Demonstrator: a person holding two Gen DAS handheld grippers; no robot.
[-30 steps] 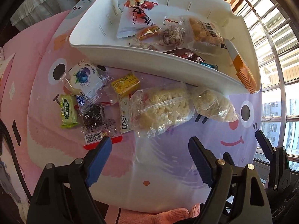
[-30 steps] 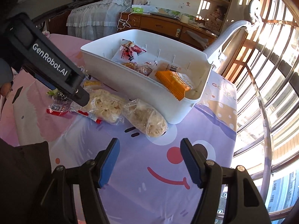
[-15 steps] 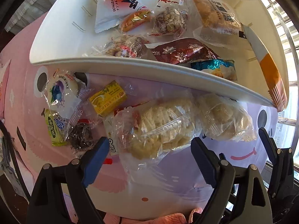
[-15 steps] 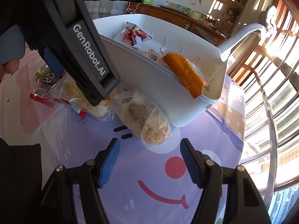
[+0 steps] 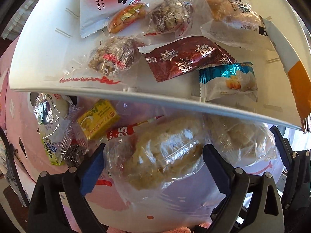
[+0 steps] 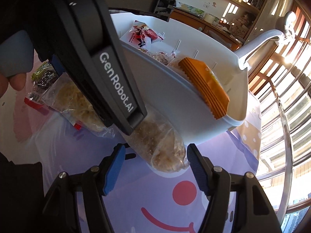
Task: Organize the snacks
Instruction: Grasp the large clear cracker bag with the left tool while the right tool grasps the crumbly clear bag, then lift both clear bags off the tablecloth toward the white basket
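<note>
A white bin (image 5: 136,95) holds several wrapped snacks; more lie on the cartoon tablecloth in front of it. My left gripper (image 5: 153,165) points straight down over a clear bag of pale crackers (image 5: 161,155). Its jaws are opening and stand on either side of the bag, not pressing it. In the right wrist view the left gripper's black body (image 6: 108,77) covers part of that bag (image 6: 77,101). My right gripper (image 6: 155,165) is low over the cloth. Its jaws are closing slightly, with the end of a second clear bag (image 6: 161,147) between the fingertips, untouched. That bag (image 5: 241,136) lies against the bin wall (image 6: 175,101).
Left of the cracker bag lie a yellow packet (image 5: 98,119), a white-blue packet (image 5: 48,112), a green one (image 5: 50,151) and a dark one (image 5: 74,155). An orange pack (image 6: 206,89) leans at the bin's right end. A chair (image 6: 262,40) and windows stand beyond.
The left gripper came down and closer to the bin, its jaws widening around the cracker bag. The right gripper sank toward the second bag. The left gripper now fills more of the right view.
</note>
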